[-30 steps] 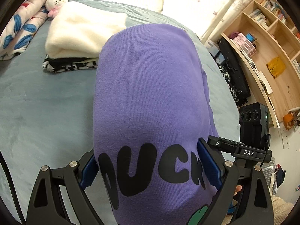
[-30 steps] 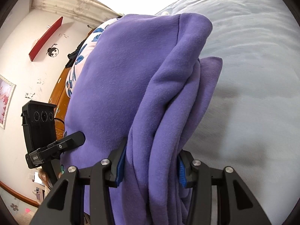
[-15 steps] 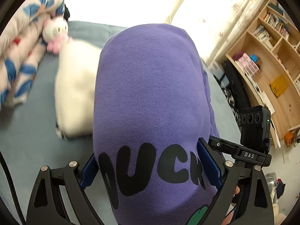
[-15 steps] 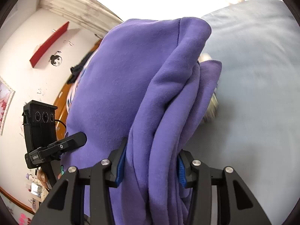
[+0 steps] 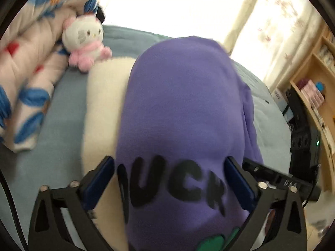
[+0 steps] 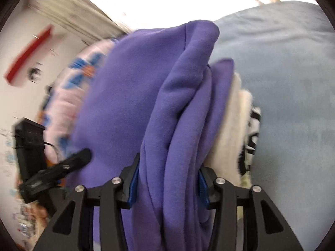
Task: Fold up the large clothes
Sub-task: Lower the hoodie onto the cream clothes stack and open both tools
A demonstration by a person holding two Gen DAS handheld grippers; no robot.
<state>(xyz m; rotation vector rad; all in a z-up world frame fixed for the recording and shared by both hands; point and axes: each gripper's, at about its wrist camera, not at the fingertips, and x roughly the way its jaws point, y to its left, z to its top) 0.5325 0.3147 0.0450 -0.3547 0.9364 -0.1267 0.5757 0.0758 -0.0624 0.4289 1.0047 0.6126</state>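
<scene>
A folded purple sweatshirt [image 5: 184, 108] with black letters hangs between both grippers, over a folded cream garment [image 5: 104, 104] on the bed. My left gripper [image 5: 169, 177] has the printed end between its jaws, which are opening; the left pad stands slightly off the cloth. In the right wrist view, my right gripper [image 6: 167, 179] is shut on the thick layered edge of the sweatshirt [image 6: 146, 96]. The cream garment [image 6: 230, 125] lies just beside and under it, on top of a black-and-white patterned garment [image 6: 253, 133].
The blue-grey bed cover [image 5: 58, 125] spreads around the pile. A white and pink plush toy [image 5: 83, 39] and a flowered quilt [image 5: 27, 79] lie at the far left. A wooden bookshelf [image 5: 314, 96] stands to the right, beyond the bed.
Both grippers have carried the sweatshirt across the bed to the cream pile, which now sits directly beneath it. The left jaws have widened.
</scene>
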